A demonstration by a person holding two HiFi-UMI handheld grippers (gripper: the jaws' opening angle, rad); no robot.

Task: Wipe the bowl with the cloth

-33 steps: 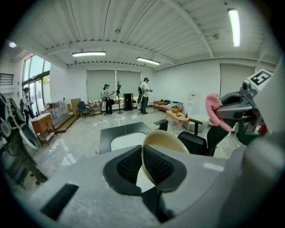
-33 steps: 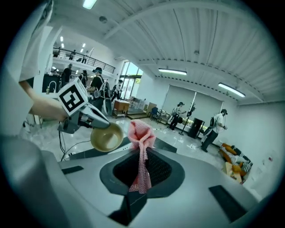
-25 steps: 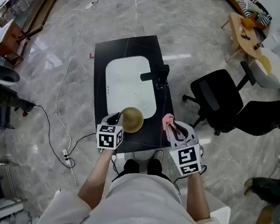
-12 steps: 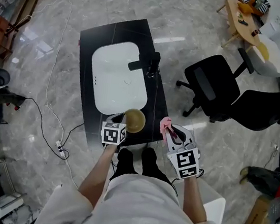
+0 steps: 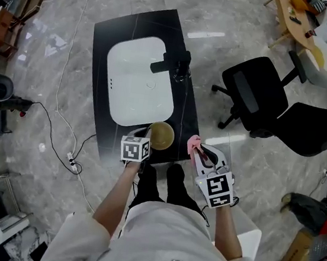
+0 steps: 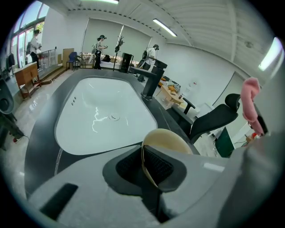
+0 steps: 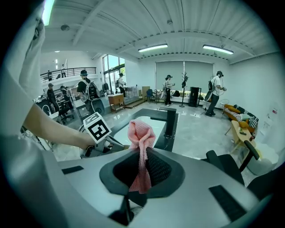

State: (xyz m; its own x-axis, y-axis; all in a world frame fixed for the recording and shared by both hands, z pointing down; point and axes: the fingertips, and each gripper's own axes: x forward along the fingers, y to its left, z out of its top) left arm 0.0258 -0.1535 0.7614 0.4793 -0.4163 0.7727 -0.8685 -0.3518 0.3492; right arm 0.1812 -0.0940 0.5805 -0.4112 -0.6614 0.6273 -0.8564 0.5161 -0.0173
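Whereas the left hand-held gripper is clamped on the rim of the bowl at the near edge of the tabletop, the right hand-held gripper is clenched on the pink cloth by the near right corner. The cloth lies just right of the bowl, not touching; the right hand must probably carry it leftwards.
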